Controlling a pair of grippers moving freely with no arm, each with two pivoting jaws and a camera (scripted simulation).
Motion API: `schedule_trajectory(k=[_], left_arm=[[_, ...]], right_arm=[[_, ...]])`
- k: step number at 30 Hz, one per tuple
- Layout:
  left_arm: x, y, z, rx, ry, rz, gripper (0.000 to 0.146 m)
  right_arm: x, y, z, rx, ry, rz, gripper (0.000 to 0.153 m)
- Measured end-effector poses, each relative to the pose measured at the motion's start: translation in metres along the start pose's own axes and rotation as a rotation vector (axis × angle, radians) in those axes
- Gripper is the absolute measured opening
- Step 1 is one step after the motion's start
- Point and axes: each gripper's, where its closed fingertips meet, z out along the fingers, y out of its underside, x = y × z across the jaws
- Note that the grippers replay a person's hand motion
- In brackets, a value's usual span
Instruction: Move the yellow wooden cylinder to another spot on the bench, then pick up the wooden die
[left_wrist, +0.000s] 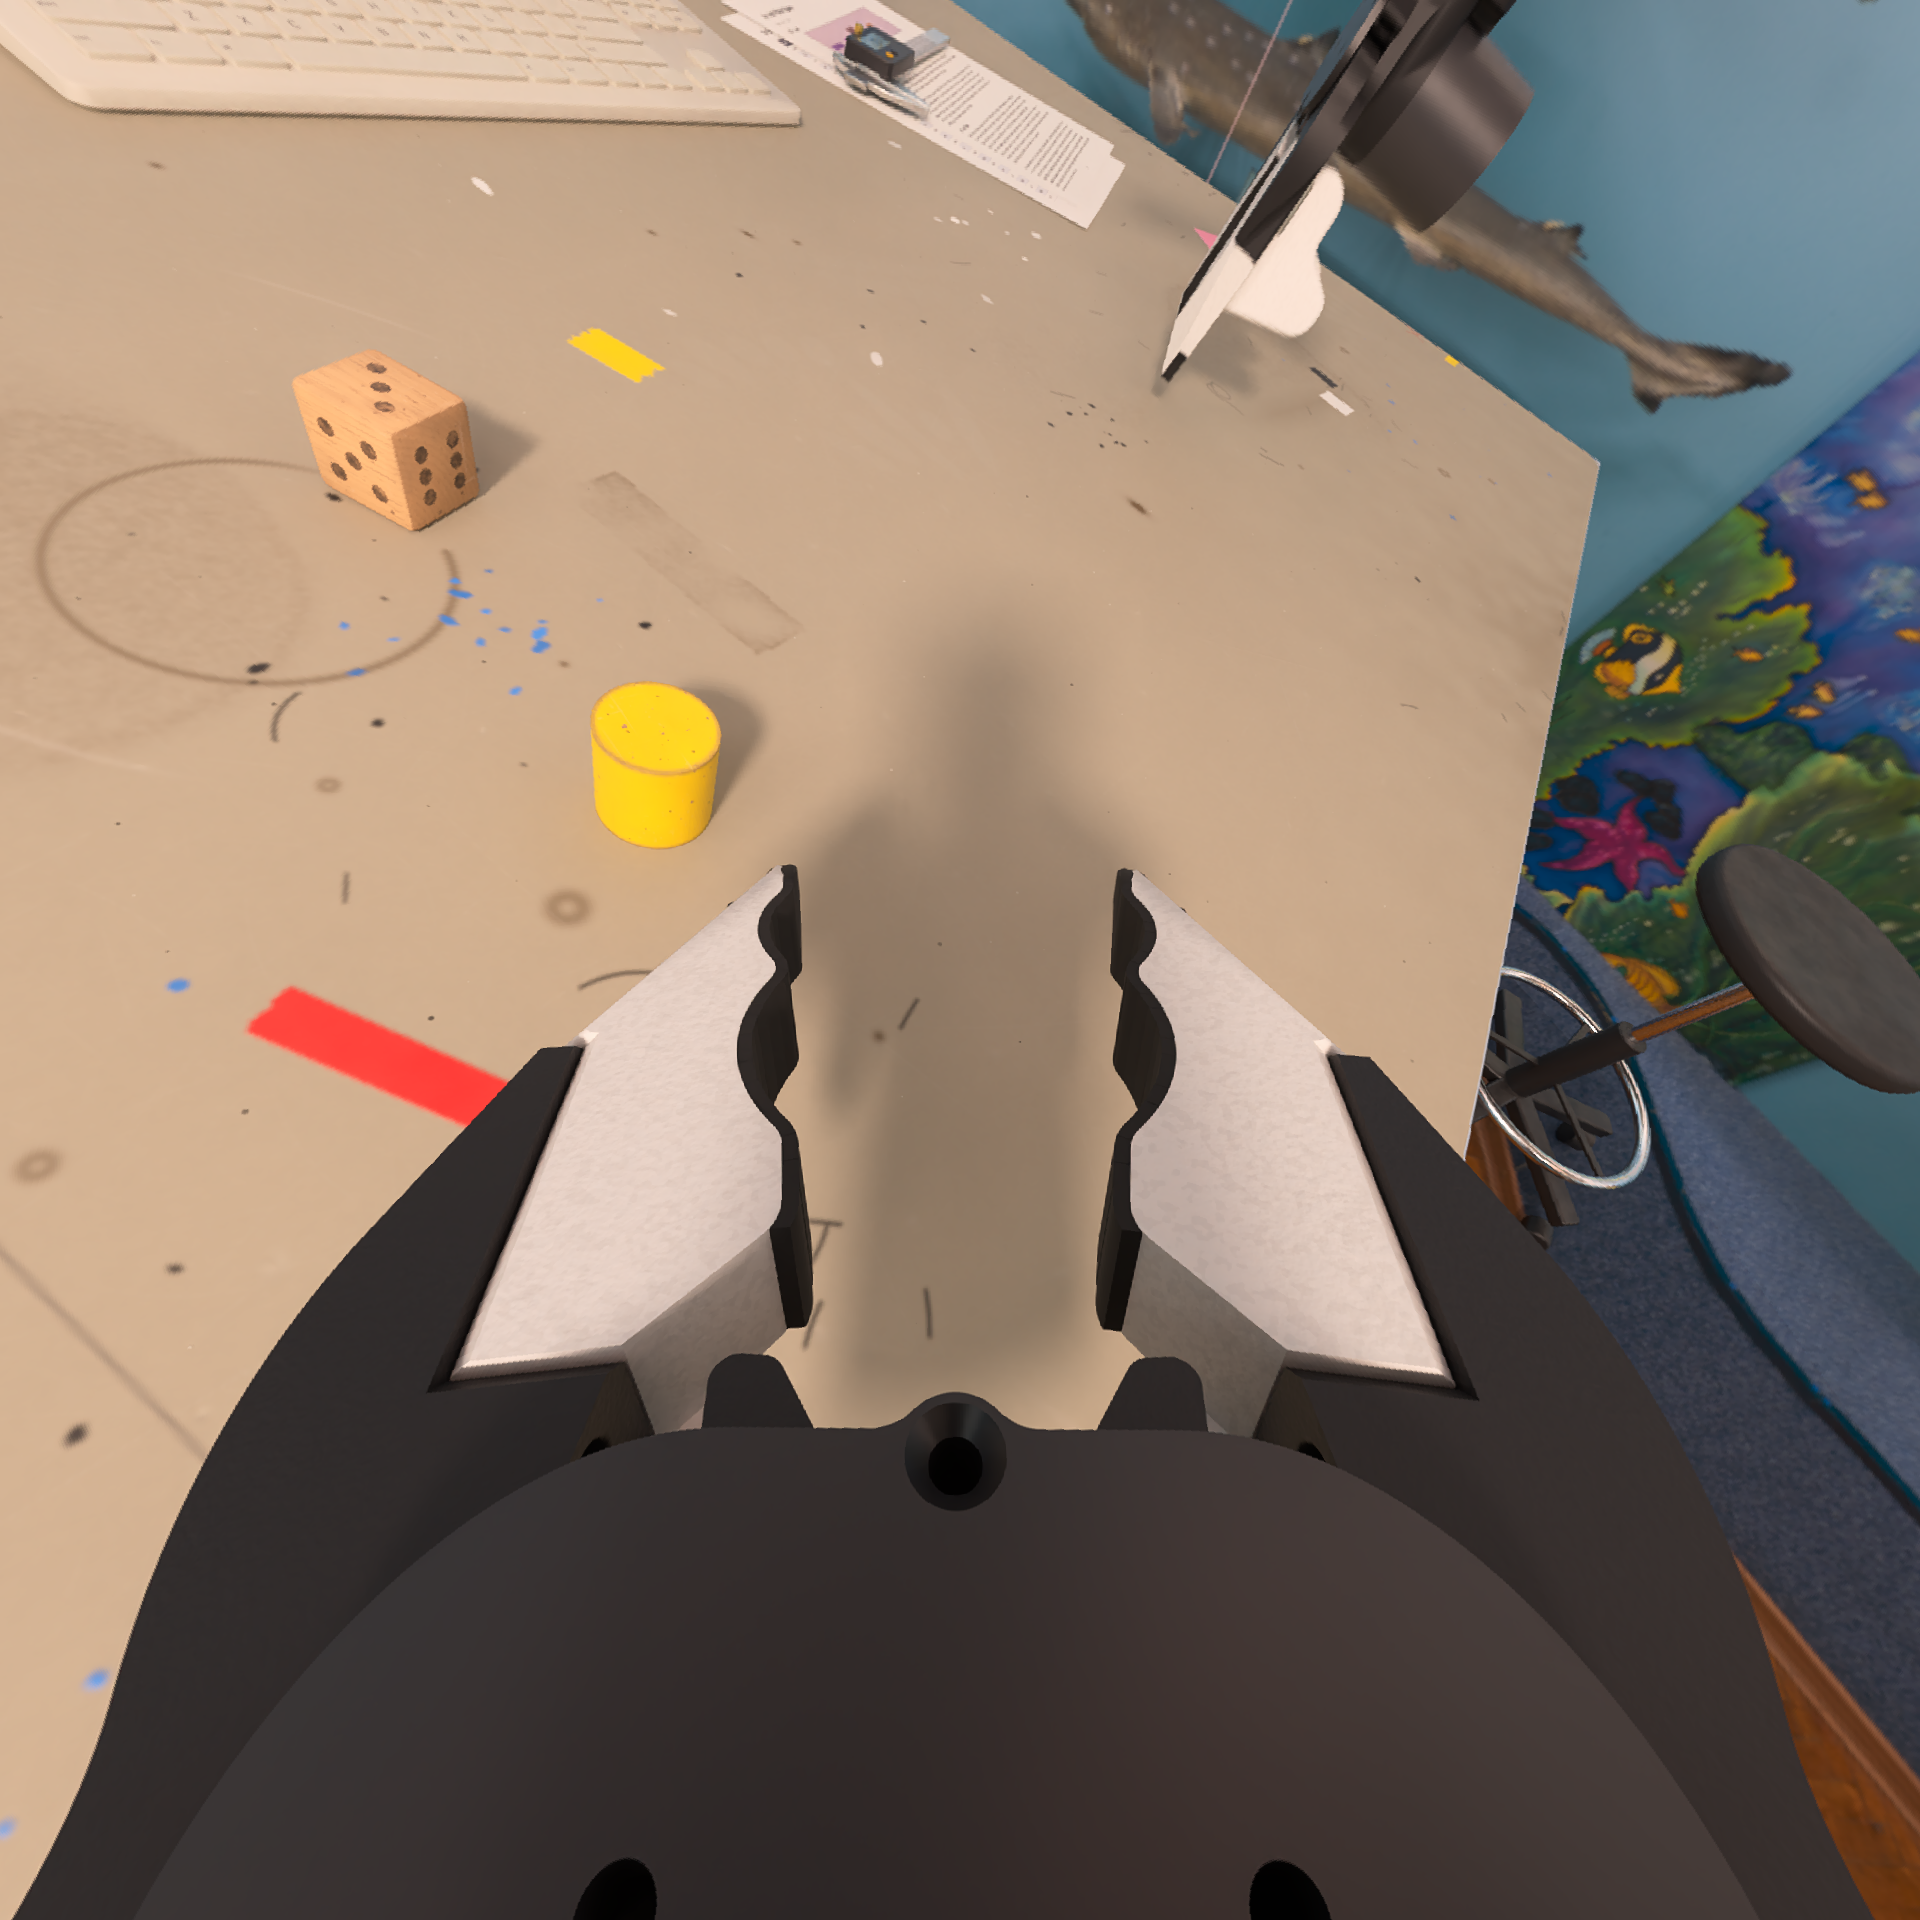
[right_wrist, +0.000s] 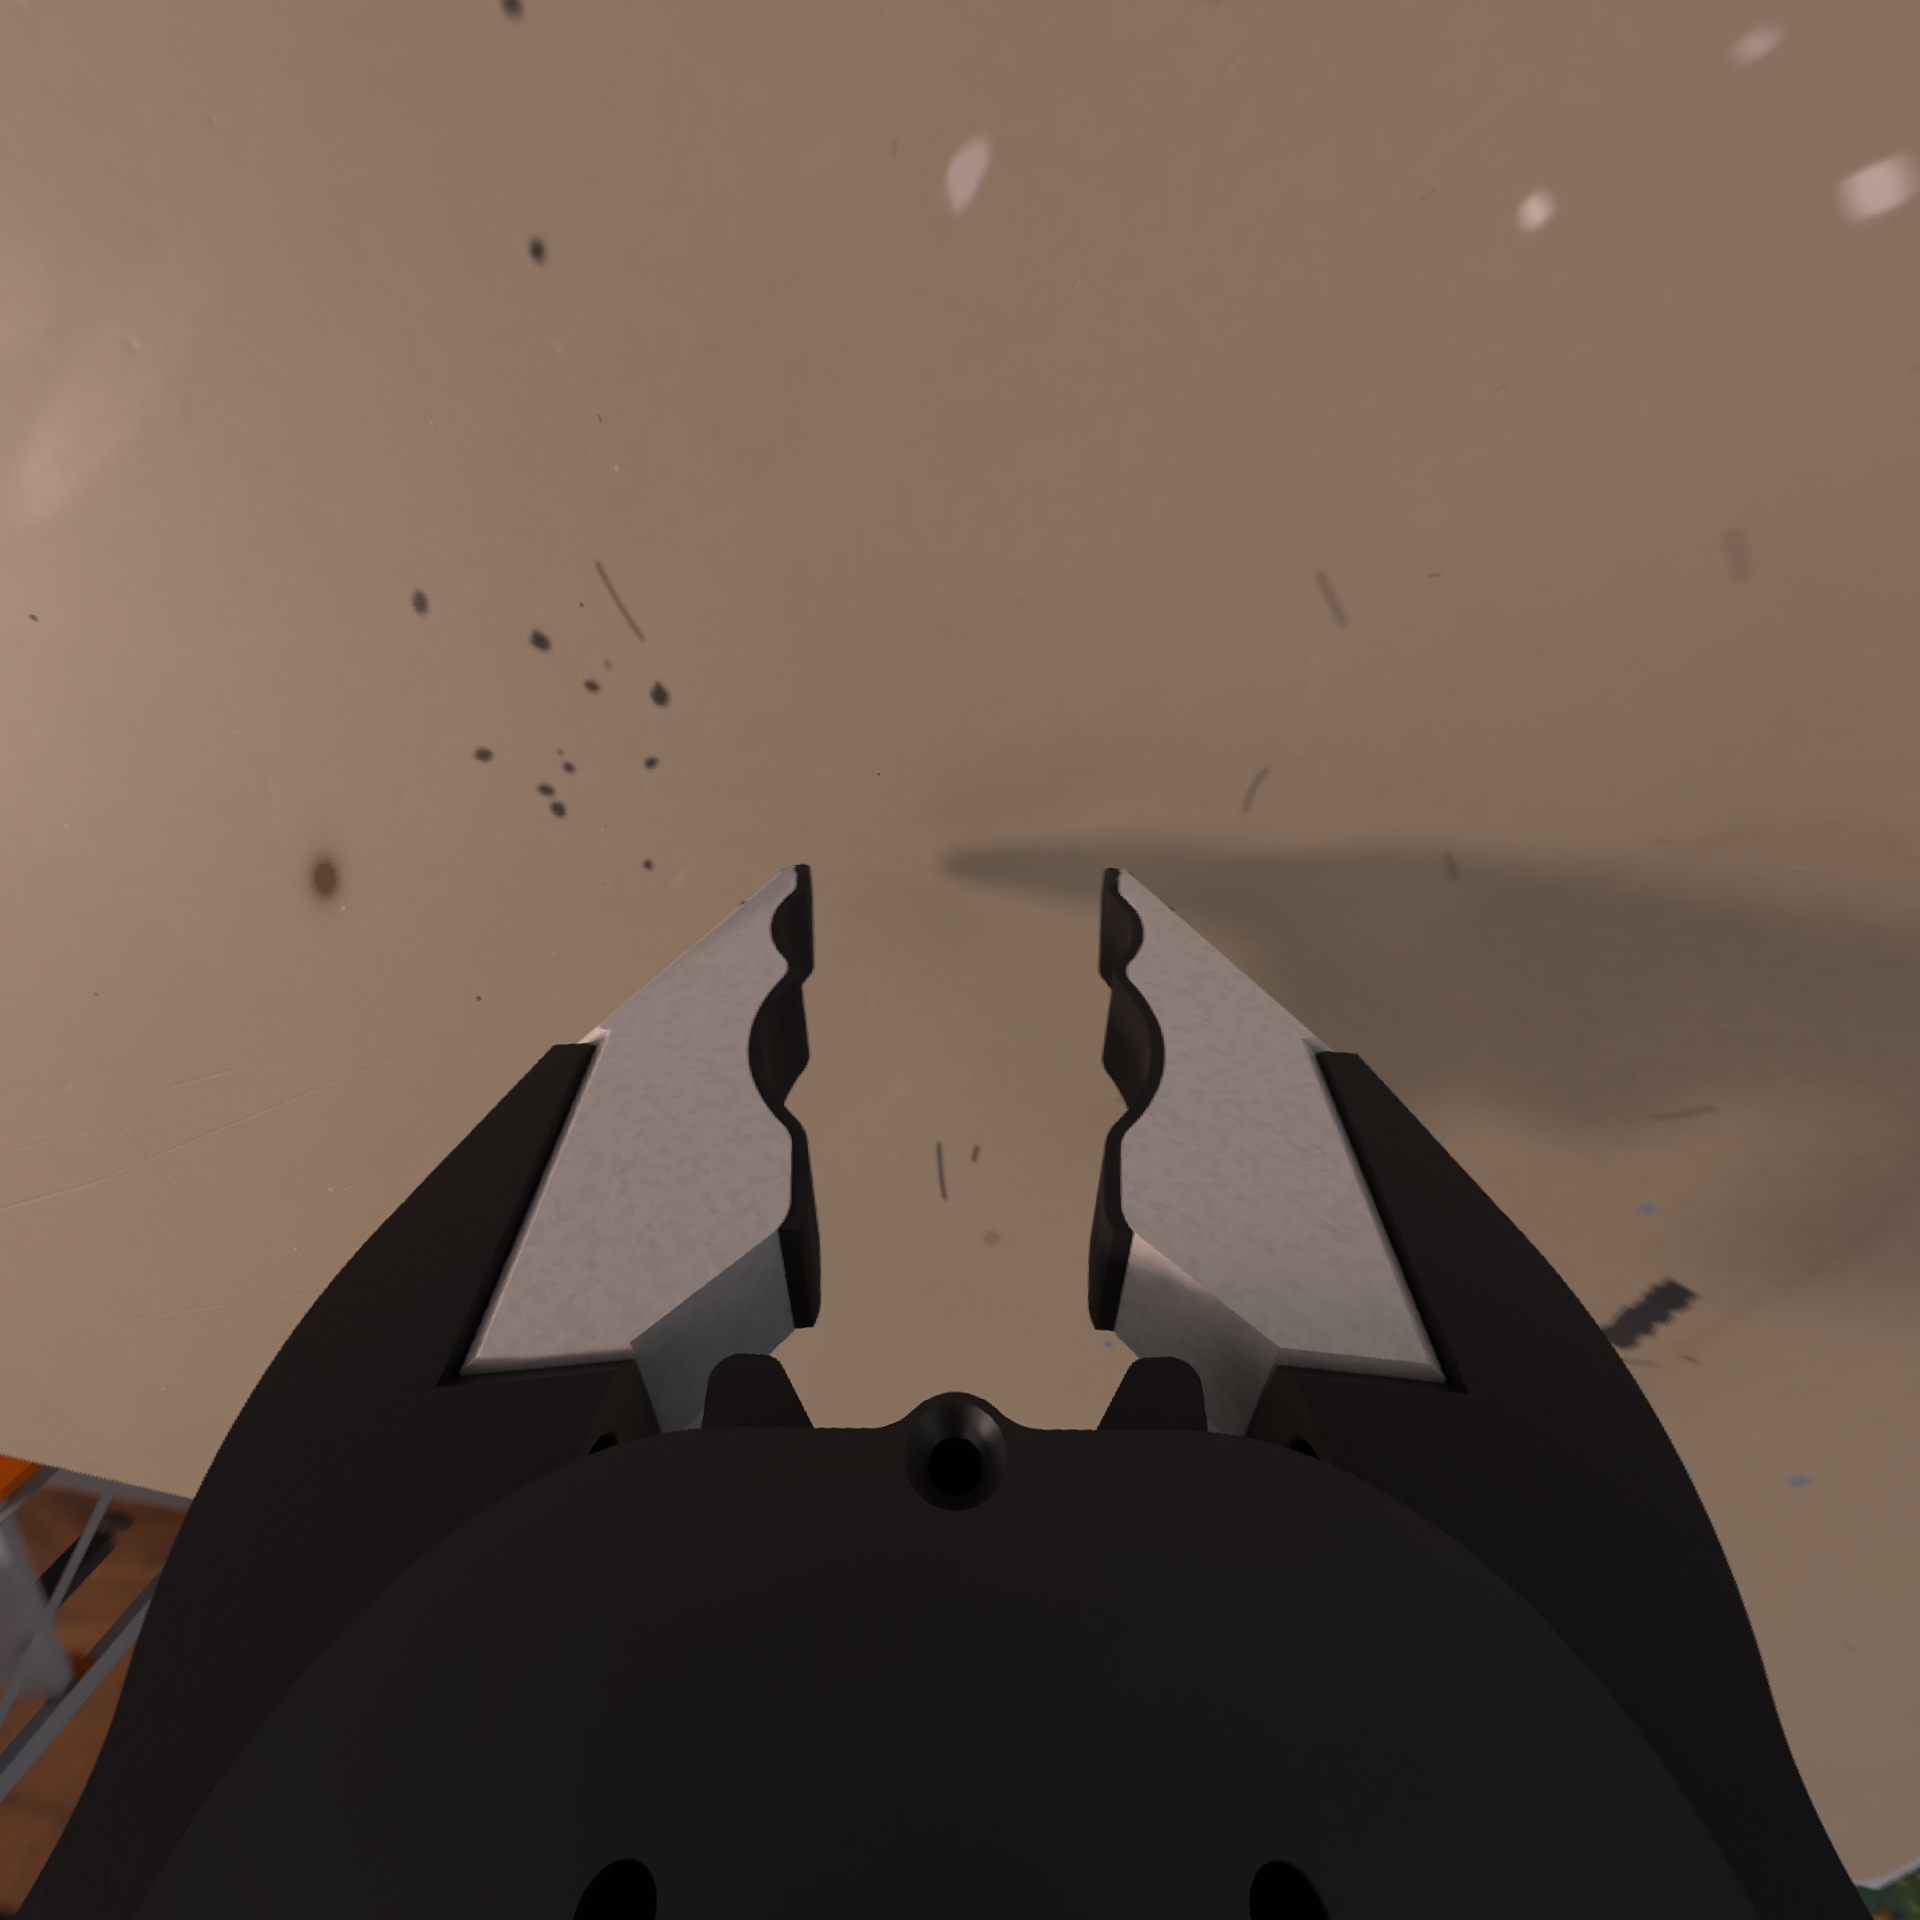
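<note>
The yellow wooden cylinder (left_wrist: 655, 764) stands upright on the tan bench (left_wrist: 935, 468), just ahead and left of my left gripper (left_wrist: 956, 883), which is open and empty above the bench. The wooden die (left_wrist: 387, 438) sits farther off to the left, apart from the cylinder. My right gripper (right_wrist: 956, 883) is open and empty, close over bare speckled bench surface (right_wrist: 935, 416). It also shows in the left wrist view (left_wrist: 1195, 343), far right, tips pointing down near the bench. Neither object shows in the right wrist view.
A white keyboard (left_wrist: 395, 57) lies at the far edge, with printed sheets (left_wrist: 997, 125) and a small device (left_wrist: 878, 52) beside it. Red tape (left_wrist: 374, 1055) and yellow tape (left_wrist: 615, 353) mark the bench. The bench's right edge (left_wrist: 1538, 831) drops to a stool (left_wrist: 1808, 966) and carpet.
</note>
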Motion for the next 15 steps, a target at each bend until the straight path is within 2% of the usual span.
schedule_trajectory(k=[2,4,7,9,11,13,15], left_arm=[[0.001,0.0,0.001,-0.001,0.002,0.0,0.06],[0.002,0.0,0.0,-0.001,0.005,0.0,0.061],[0.001,-0.002,-0.003,-0.001,-0.006,0.009,0.061],[0.0,-0.005,-0.004,0.008,-0.01,0.008,0.061],[-0.002,-0.008,-0.004,0.021,-0.009,0.005,0.061],[-0.003,-0.011,-0.002,0.026,-0.007,0.006,0.061],[-0.003,-0.015,0.0,0.03,-0.011,0.009,0.061]], right_arm=[[0.004,-0.006,-0.019,0.054,0.037,-0.001,0.069],[0.011,-0.015,-0.053,0.137,0.094,0.008,0.08],[-0.001,-0.032,-0.114,0.3,0.121,-0.008,0.086],[-0.031,-0.043,-0.146,0.382,0.075,-0.084,0.088],[-0.074,-0.049,-0.162,0.391,-0.002,-0.21,0.089],[-0.116,-0.054,-0.164,0.365,-0.055,-0.343,0.09],[-0.147,-0.067,-0.158,0.377,-0.019,-0.452,0.091]])
